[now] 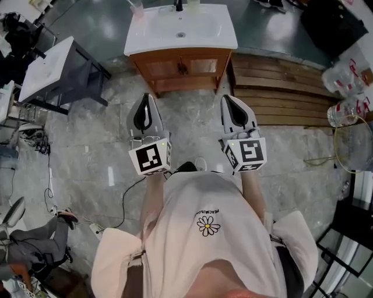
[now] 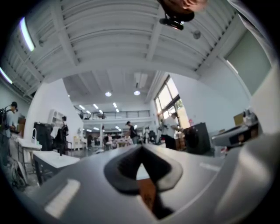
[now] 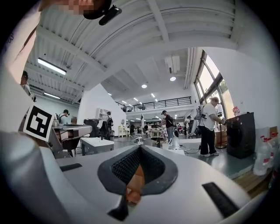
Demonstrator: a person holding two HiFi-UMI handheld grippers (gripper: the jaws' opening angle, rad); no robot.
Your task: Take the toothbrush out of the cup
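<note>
In the head view a pink cup point(image 1: 137, 9) stands at the back left corner of a white washbasin point(image 1: 143, 41); a thin stick rises from it, too small to tell as the toothbrush. My left gripper point(image 1: 147, 96) and right gripper point(image 1: 226, 98) are held side by side over the floor, well short of the basin's wooden cabinet point(image 1: 180, 65), both pointing toward it. Each is shut with nothing between its jaws. The left gripper view shows its closed jaws point(image 2: 141, 147), and the right gripper view shows the same point(image 3: 140, 148); neither shows the cup.
A grey table point(image 1: 46, 70) stands left of the basin and a slatted wooden platform point(image 1: 280, 87) to its right, with plastic bottles point(image 1: 345, 78) beyond. Cables point(image 1: 125, 198) trail over the marble floor. Several people stand far off in the hall point(image 3: 208, 127).
</note>
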